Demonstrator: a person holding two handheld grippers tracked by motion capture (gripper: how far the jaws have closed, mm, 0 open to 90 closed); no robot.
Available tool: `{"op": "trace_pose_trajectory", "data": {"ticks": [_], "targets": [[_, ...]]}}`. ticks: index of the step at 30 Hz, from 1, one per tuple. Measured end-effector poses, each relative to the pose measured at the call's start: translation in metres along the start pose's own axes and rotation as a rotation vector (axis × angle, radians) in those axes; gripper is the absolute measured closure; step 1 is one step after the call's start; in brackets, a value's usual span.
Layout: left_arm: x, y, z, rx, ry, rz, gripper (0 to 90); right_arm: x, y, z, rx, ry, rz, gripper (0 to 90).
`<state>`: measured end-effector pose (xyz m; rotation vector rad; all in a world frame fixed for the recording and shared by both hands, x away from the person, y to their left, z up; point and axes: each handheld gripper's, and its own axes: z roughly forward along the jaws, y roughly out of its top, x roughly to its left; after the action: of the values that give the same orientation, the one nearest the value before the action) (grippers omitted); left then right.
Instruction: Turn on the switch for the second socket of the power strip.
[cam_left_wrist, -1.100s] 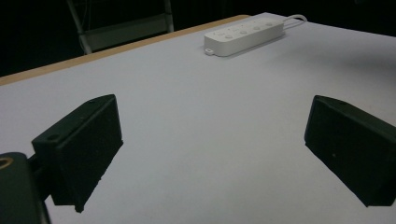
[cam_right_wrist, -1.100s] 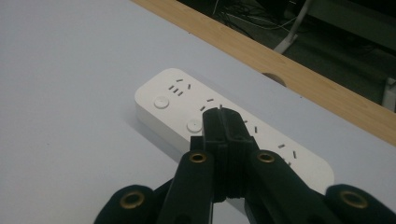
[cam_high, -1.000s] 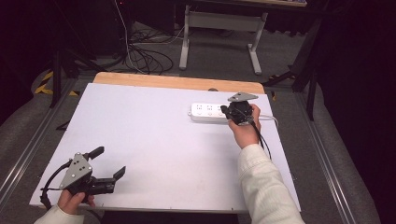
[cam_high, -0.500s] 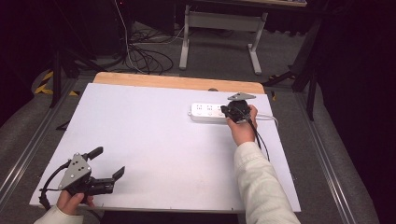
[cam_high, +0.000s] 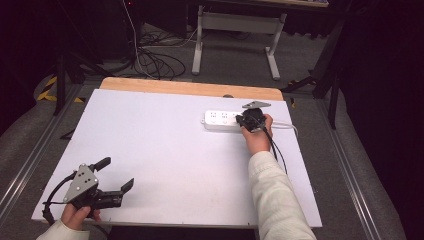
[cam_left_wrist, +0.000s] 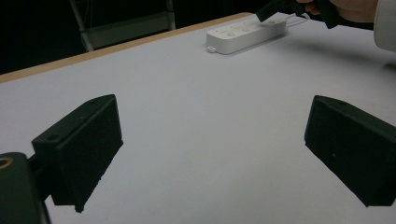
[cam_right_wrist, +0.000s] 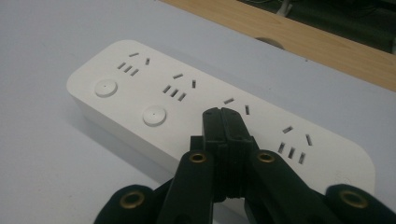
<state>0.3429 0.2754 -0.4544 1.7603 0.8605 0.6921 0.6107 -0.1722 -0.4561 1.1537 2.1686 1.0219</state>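
White-topped bench (cam_high: 165, 150) | right tool (cam_right_wrist: 223, 114) closed tight, tip over white plastic power strip (cam_right_wrist: 187, 100) | strip rigid, light, likely slides; grip its long sides | left tool (cam_left_wrist: 210, 154) wide, well apart

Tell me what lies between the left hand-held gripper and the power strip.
Nothing: in the left gripper view, bare white tabletop runs from the open left hand-held gripper to the power strip.

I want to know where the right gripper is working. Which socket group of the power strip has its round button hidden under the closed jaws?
The third socket group from the power strip's rounded end: the right gripper's shut jaws cover where its button would be, while the first two buttons are in plain sight.
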Motion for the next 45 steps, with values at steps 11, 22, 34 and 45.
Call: {"op": "trace_pose_trajectory", "data": {"ticks": [11,22,34,45], "targets": [[0.000,0.000,0.000,0.003,-0.001,0.006,4.7,0.002,-0.001,0.004,0.016,-0.008,-0.020,90.0],[-0.001,0.000,0.001,0.008,-0.003,0.009,4.7,0.006,-0.001,0.005,0.018,-0.031,-0.056,90.0],[-0.002,0.000,0.001,0.006,-0.005,0.013,4.7,0.009,-0.002,0.007,0.024,-0.052,-0.050,90.0],[-0.002,0.000,0.001,0.006,-0.005,0.012,4.7,0.010,-0.002,0.008,0.031,-0.061,-0.029,90.0]]}}
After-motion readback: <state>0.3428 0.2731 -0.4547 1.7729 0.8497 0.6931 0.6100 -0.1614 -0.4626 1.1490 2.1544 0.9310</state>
